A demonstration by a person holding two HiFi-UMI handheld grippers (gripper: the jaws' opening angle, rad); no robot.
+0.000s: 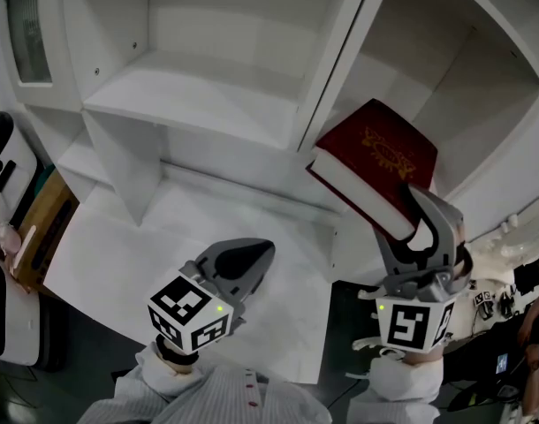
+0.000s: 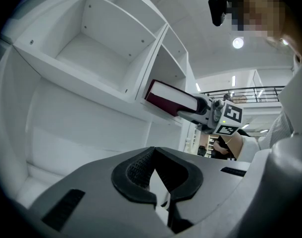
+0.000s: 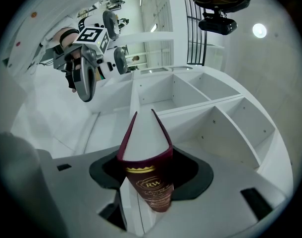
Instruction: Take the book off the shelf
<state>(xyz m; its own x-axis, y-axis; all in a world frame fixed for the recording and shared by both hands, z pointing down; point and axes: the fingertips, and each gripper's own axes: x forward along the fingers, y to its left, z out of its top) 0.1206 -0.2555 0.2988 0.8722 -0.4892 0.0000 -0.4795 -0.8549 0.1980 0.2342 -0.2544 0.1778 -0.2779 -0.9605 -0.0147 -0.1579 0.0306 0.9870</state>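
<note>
A dark red book (image 1: 375,153) with a gold emblem lies tilted in the right compartment of the white shelf unit (image 1: 199,104), its near end jutting past the shelf's front edge. My right gripper (image 1: 420,217) is shut on that near end; in the right gripper view the book (image 3: 143,143) stands spine-up between the jaws, pages facing away. The left gripper view shows the book (image 2: 168,99) sticking out of the shelf with the right gripper (image 2: 203,112) on it. My left gripper (image 1: 250,261) hovers lower left over the white counter, shut and empty (image 2: 152,155).
The white counter (image 1: 163,254) runs under the shelf. A vertical divider (image 1: 336,60) separates the book's compartment from the empty one to its left. A wooden box (image 1: 49,223) and dark equipment sit at the far left. Cables and a person's hand show at the lower right.
</note>
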